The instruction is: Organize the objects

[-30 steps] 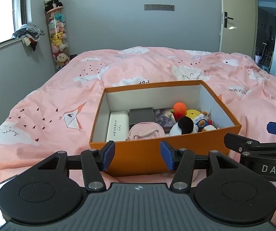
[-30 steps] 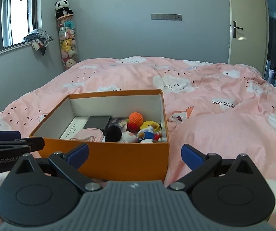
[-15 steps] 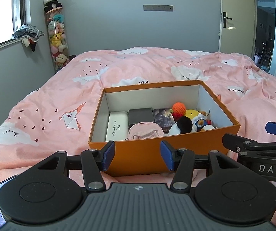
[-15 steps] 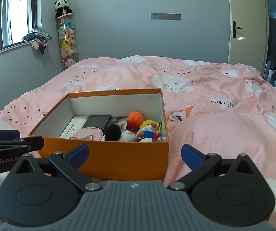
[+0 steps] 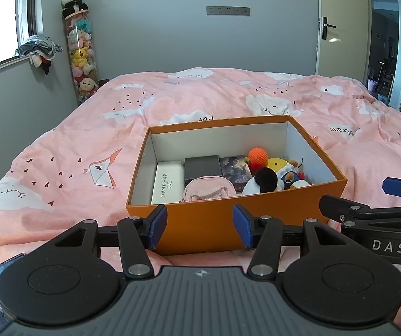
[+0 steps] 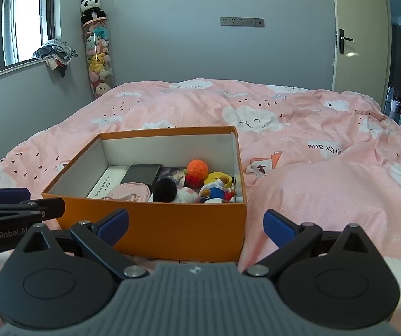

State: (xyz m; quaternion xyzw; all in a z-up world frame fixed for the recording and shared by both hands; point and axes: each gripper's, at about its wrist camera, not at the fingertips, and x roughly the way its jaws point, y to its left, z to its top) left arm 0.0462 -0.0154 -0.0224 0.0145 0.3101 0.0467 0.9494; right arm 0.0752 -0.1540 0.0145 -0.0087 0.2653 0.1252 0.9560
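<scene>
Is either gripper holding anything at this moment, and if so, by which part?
Nothing is held. The left gripper and right gripper both have open, empty jaws, short of the orange box on the bed.

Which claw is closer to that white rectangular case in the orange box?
Left. The left claw hovers open directly before the white rectangular case; the right claw sits open farther right, opposite the box's toy end.
</scene>
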